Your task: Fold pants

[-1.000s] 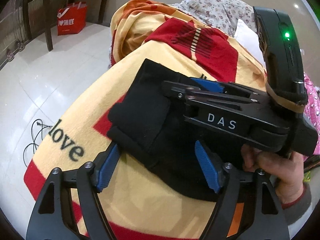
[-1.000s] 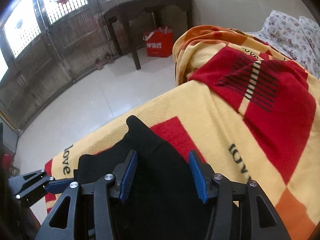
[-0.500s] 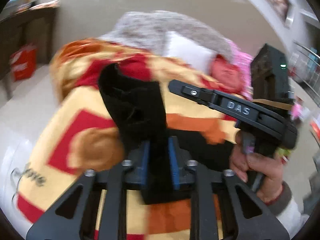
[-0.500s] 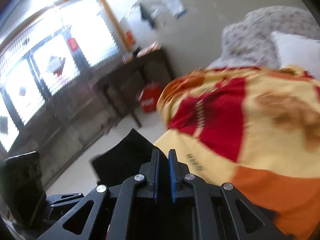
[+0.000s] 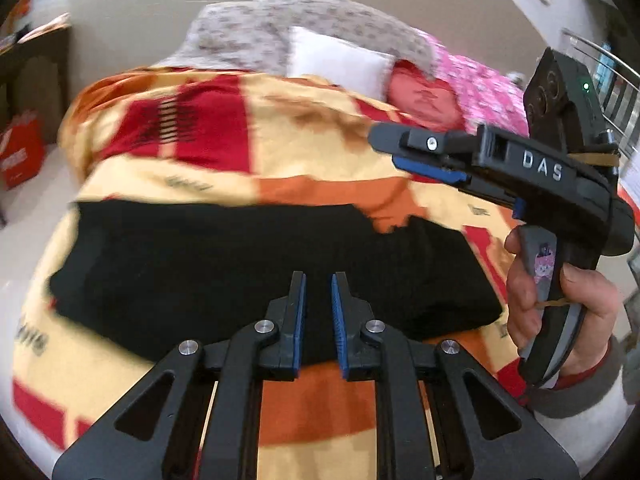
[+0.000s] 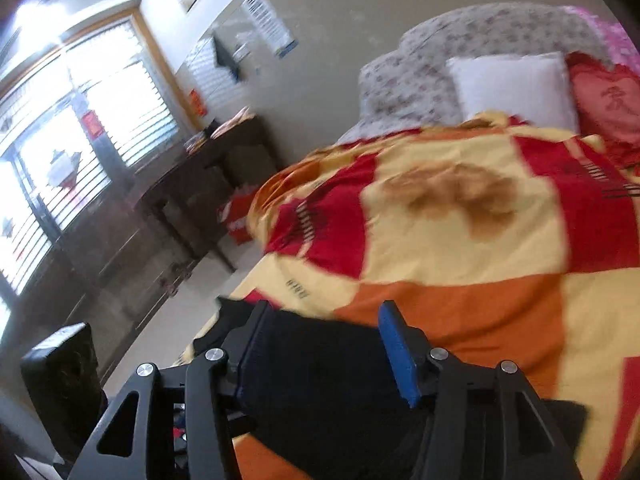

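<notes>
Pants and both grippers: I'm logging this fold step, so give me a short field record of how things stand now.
pants: black pants lying folded flat across the blanket
surface: patterned red, yellow and orange blanket on a bed
left gripper: above the near edge of the pants, narrow gap between the fingers, nothing in it
right gripper: open over the pants, holding nothing
background: white pillow at the head of the bed

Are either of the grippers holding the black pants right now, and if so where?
Neither. The left gripper has a narrow empty gap, the right gripper is wide open, and the black pants lie on the blanket.
</notes>
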`<state>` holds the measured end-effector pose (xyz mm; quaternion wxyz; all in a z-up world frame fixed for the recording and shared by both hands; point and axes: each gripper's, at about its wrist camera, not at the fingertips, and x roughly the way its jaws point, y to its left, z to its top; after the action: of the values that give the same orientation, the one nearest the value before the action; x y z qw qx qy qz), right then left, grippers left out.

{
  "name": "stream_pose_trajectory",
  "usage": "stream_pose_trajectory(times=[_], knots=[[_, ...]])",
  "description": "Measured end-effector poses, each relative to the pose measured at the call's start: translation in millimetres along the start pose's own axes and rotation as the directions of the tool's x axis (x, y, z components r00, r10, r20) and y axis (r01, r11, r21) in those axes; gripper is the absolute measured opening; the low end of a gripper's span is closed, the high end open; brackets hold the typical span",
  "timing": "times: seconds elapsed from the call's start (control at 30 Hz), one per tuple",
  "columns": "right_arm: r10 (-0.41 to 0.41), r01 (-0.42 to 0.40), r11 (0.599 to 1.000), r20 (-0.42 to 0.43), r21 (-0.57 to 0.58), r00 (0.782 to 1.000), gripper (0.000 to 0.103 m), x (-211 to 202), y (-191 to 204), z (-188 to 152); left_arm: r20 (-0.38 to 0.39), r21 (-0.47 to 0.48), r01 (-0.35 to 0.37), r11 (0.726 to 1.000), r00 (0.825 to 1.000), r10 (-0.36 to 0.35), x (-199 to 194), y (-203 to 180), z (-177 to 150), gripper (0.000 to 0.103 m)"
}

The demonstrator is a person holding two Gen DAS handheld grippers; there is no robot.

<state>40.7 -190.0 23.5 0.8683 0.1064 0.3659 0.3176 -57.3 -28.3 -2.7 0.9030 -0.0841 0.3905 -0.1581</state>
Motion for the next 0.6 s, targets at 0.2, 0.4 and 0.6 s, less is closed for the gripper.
stream_pose_trajectory(times=[0.2,0.4,0.6], knots=[[0.013,-0.027,0.993,-0.123,-0.116,0.992,0.053,68,41,-3,0.042,-0.295,-0.12,0.948,0.99,0.138,-27,78,-21,0.063],[-0.025,0.0,0.991,-0.18,-0.135,0.983,0.053,127,51,2,-0.074,-0.463,-0.196,0.864,0.98,0.183,-1,110,-31,0.07],[-0.042,-0.038,0.961,-0.281,-0.276,0.959,0.055,190,72,17,-0.082,-0.473,-0.201,0.858,0.979,0.184,16,107,-26,0.071]])
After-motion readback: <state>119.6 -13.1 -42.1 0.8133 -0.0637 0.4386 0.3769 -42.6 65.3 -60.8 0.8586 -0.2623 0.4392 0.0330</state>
